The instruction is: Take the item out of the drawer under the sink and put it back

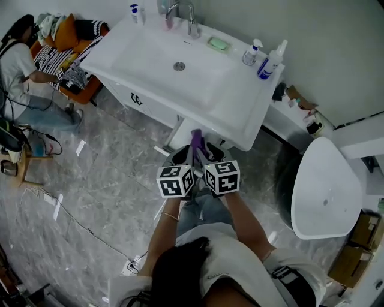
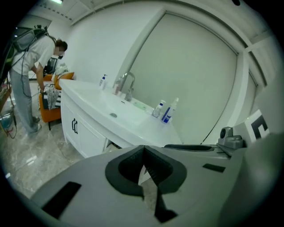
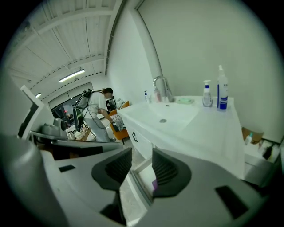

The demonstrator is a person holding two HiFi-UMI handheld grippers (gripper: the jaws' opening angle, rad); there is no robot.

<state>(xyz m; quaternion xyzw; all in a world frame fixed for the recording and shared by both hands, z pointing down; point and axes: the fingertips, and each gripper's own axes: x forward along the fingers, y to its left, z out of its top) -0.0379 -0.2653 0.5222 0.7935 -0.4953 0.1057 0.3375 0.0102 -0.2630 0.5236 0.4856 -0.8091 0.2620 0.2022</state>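
Note:
The white sink vanity (image 1: 240,114) stands in front of me, and its drawer (image 3: 137,184) under the basin is pulled out. A purple item (image 1: 197,140) shows just ahead of both grippers; in the right gripper view a bit of the purple item (image 3: 154,184) lies inside the drawer. My right gripper (image 3: 141,165) hangs over the drawer, jaws apart, with nothing pressed between the pads. My left gripper (image 2: 143,153) is beside it, pads touching at the tips and empty. In the head view the left gripper (image 1: 182,157) and the right gripper (image 1: 213,156) sit close together.
Bottles (image 1: 271,60), a soap dish (image 1: 218,43) and a faucet (image 1: 191,18) are on the vanity. A white toilet (image 1: 324,192) stands right. A person (image 1: 21,66) bends over an orange chair (image 1: 84,90) at left. Cables (image 1: 72,219) run across the floor.

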